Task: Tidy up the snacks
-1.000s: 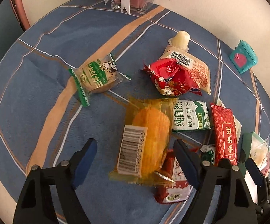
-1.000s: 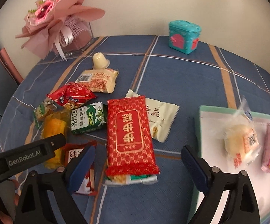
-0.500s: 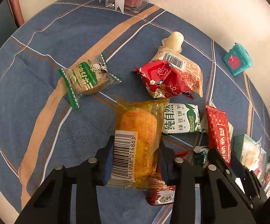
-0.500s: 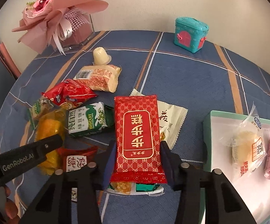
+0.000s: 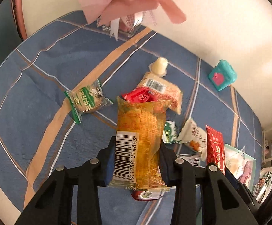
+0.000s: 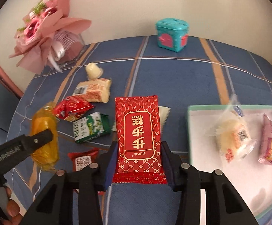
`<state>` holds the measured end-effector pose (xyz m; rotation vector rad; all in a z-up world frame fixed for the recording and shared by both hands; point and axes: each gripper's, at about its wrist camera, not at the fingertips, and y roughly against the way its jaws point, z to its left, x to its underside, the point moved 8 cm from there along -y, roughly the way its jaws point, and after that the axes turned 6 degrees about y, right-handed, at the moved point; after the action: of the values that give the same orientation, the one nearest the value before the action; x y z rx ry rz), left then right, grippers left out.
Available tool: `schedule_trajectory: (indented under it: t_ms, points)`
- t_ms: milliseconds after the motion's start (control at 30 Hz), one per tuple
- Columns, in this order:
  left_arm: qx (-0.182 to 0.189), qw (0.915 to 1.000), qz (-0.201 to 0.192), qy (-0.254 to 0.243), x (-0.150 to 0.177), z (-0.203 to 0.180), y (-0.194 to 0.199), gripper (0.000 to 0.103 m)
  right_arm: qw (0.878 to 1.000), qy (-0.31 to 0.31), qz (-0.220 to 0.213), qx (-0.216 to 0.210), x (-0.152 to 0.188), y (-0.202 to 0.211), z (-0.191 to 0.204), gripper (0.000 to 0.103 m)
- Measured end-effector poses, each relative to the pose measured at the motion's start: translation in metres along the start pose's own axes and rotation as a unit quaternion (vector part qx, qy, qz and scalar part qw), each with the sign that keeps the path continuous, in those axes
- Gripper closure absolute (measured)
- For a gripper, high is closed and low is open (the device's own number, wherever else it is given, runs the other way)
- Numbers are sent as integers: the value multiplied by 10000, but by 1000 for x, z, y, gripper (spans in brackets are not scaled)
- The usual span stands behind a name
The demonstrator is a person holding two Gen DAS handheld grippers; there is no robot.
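My left gripper is shut on an orange snack packet with a barcode and holds it above the blue checked tablecloth. It also shows in the right wrist view. My right gripper is shut on a flat red packet with gold lettering, lifted off the cloth. A green-rimmed white tray on the right holds a clear-wrapped pastry and a pink packet.
On the cloth lie a green-wrapped cake, a red crinkled packet, a beige packet, a jelly cup, a green biscuit pack and a small red packet. A pink bouquet and teal box stand at the back.
Both grippers closed on their packets and lifted them: the left raised the orange packet, the right raised the red packet off the pile.
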<state>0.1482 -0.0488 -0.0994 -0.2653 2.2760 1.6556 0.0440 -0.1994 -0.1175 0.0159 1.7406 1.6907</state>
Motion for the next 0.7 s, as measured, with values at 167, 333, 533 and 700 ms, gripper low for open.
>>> schedule_trajectory:
  t_ms: [167,333,533,700]
  points:
    - [126,9997,-66,-173,8,-25,12,62,9996,-201,-54,194,-2,20,-31,56]
    - [261,9978,18,-611,31,-68,13,62,9973,-428,-85,583,1,38,-77,56]
    - [509,9906,205,-1254,70,-127,10,62,9913,-872,-100,986,14,62,-144,56]
    - [675,9793,450,-1852,114,-172,4,62,9823,-1353,-86,1295,30,74,-203,56]
